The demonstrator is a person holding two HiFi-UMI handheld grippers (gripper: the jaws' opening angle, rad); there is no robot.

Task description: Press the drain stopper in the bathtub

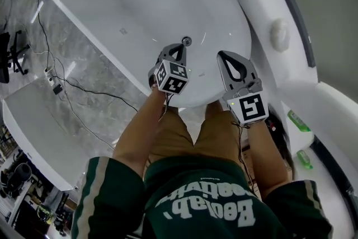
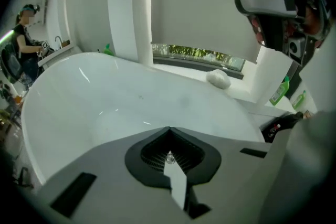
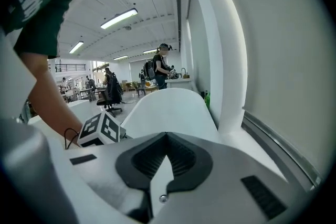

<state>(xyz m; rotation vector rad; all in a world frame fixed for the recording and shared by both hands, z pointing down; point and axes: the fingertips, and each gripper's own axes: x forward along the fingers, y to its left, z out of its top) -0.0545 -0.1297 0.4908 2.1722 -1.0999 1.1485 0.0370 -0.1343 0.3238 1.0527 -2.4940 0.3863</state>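
Currently, the white bathtub (image 1: 84,3) lies directly below the person, and the round metal drain stopper (image 1: 187,41) sits on its floor near the end closest to the person. The left gripper (image 1: 179,48) reaches down into the tub with its jaws pressed together at the tips and nothing between them, as the left gripper view confirms (image 2: 169,130). In the head view its tip appears just beside the drain stopper; whether the two touch cannot be told. The right gripper (image 1: 222,56) is held over the tub's near rim, to the right of the left gripper and apart from the stopper. Its jaws are likewise closed tip to tip and empty (image 3: 167,135). The left gripper's marker cube (image 3: 102,129) shows at the lower left of the right gripper view. A white rounded object (image 1: 279,34) rests on the ledge (image 1: 313,89) along the tub's right side, and two green bottles (image 1: 298,121) stand further along near the person. Black cables (image 1: 84,92) trail over the grey floor (image 1: 84,64) left of the tub.
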